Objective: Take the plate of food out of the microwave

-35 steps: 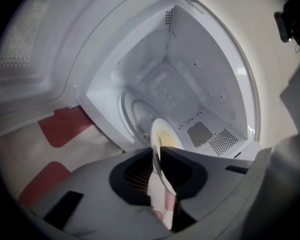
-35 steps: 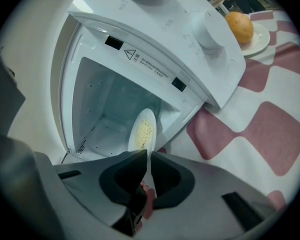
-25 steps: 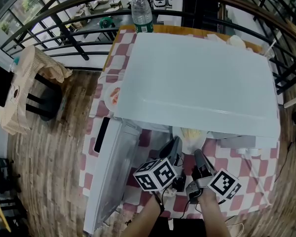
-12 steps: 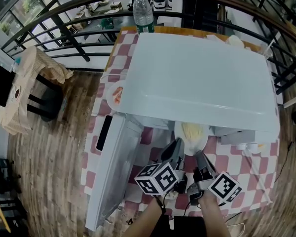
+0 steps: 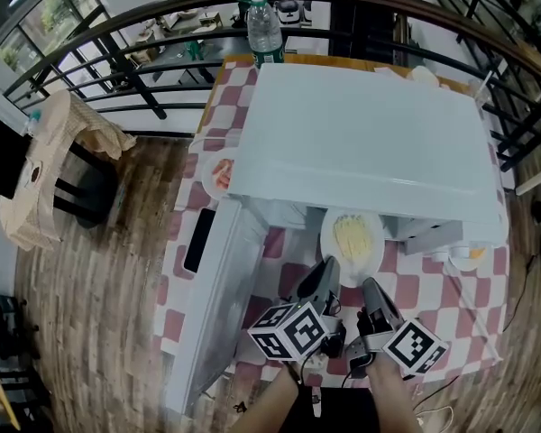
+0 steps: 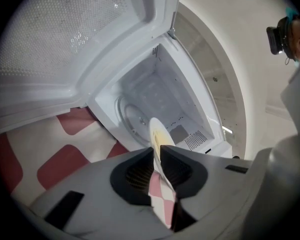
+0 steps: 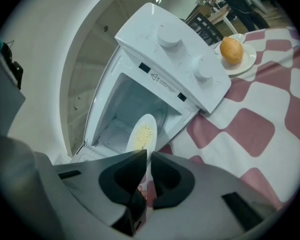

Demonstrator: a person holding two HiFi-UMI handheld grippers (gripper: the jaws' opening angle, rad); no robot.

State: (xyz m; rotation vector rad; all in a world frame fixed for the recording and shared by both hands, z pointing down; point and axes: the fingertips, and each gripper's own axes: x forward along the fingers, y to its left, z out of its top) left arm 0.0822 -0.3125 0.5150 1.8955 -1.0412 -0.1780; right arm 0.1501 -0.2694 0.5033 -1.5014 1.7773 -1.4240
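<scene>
A white plate (image 5: 352, 242) with pale yellow food is mostly out past the front edge of the white microwave (image 5: 361, 142). My left gripper (image 5: 329, 271) pinches its near rim on the left; its jaws are opening slightly, with the rim still between the pads. My right gripper (image 5: 368, 287) is shut on the near rim beside it. In the left gripper view the plate (image 6: 157, 133) stands edge-on between the jaws of the left gripper (image 6: 156, 156), before the empty cavity (image 6: 155, 91). The right gripper view shows the plate (image 7: 142, 130) in the right gripper (image 7: 148, 156).
The microwave door (image 5: 212, 296) hangs open to the left over the red-and-white checked tablecloth (image 5: 433, 287). A dish with an orange fruit (image 7: 232, 51) sits right of the microwave. Another plate (image 5: 218, 174) lies at its left, with a water bottle (image 5: 264, 34) behind. A railing (image 5: 117, 57) runs beyond the table.
The plate has slid out of the microwave toward me; far more of it shows past the front edge. Both grippers have drawn back with it.
</scene>
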